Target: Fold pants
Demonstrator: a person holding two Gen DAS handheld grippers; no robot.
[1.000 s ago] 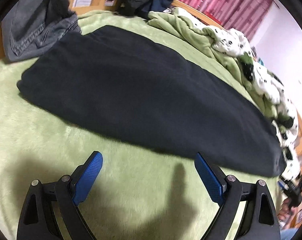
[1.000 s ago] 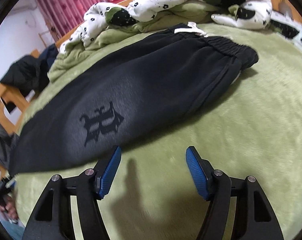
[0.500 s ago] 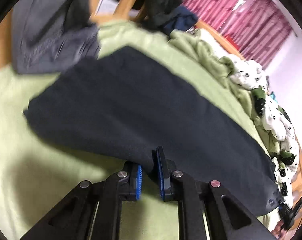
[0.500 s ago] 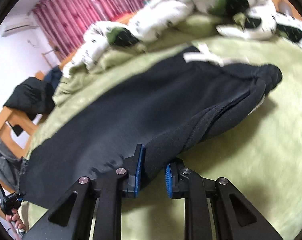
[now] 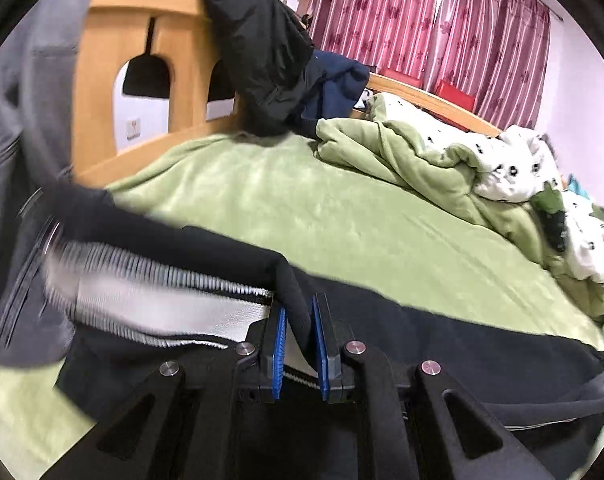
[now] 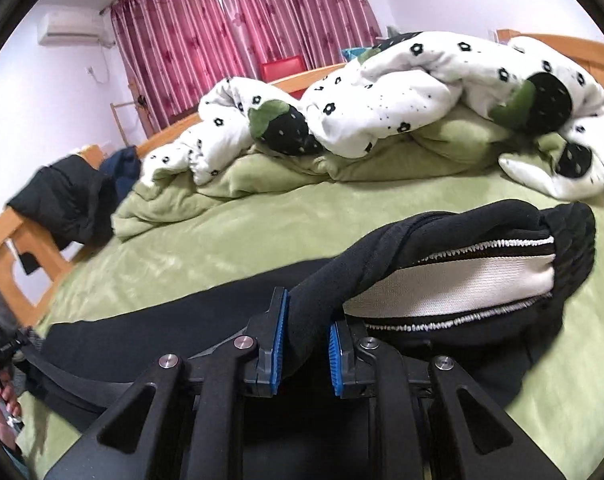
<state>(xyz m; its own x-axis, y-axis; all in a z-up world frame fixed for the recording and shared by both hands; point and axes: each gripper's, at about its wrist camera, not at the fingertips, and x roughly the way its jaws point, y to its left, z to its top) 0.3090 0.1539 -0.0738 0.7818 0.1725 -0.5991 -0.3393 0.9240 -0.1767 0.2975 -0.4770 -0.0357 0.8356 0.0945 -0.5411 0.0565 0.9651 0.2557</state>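
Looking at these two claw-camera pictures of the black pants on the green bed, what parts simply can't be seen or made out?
- Left wrist view: the black fleece pants smear at their white-lined left end; motion blur.
- Left wrist view: the grey garment is cut off by the picture's left edge.
- Right wrist view: the pants' near part is hidden under the right claw.
- Right wrist view: a person's hand is cropped at the left rim.

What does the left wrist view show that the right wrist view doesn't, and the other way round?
Only the left wrist view: the wooden headboard with its cutouts, and a grey garment hanging at the left edge.

Only the right wrist view: the air conditioner on the wall, and a person's hand at the lower left edge.

Both: each gripper, left and right, shut on a fold of the black pants with the white inner seam exposed, over the green blanket, with pink curtains behind.
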